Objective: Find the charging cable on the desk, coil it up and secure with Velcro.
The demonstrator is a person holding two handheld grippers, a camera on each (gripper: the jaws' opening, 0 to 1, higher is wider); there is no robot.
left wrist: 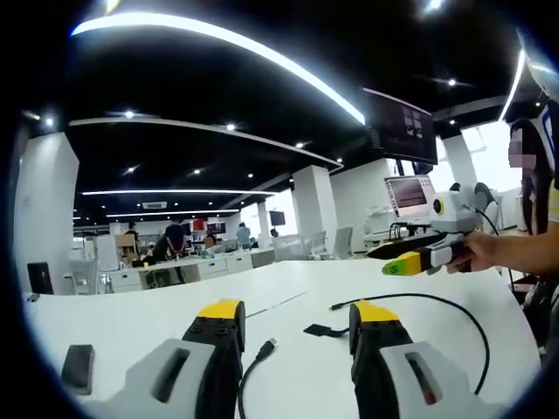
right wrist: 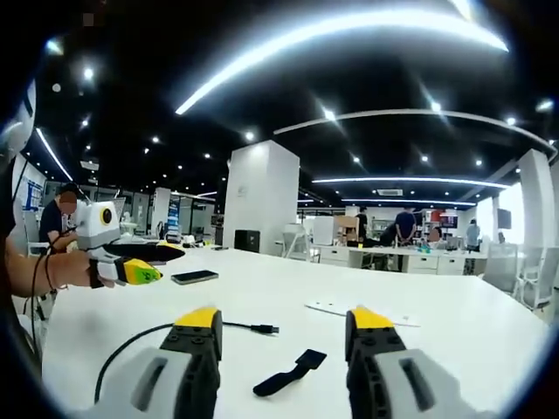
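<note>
lying loose mid-tabletop (right wrist: 454, 305), the black cable (right wrist: 140, 342) looks light and floppy; its plug end (right wrist: 265, 329) seems the easiest grab. the velcro strap (right wrist: 288, 373) rests just beside it. left hand-held gripper (left wrist: 297, 325) and right hand-held gripper (right wrist: 284, 325) both hover spread, empty.

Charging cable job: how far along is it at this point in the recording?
Nothing looks done yet. The black charging cable lies loose and uncoiled on the white desk, its plug end free, and the black Velcro strap lies flat beside it, unfastened. In hand: nothing; the left gripper and right gripper are both open and empty above the desk. Left: grasping the cable, coiling it and strapping it.
</note>
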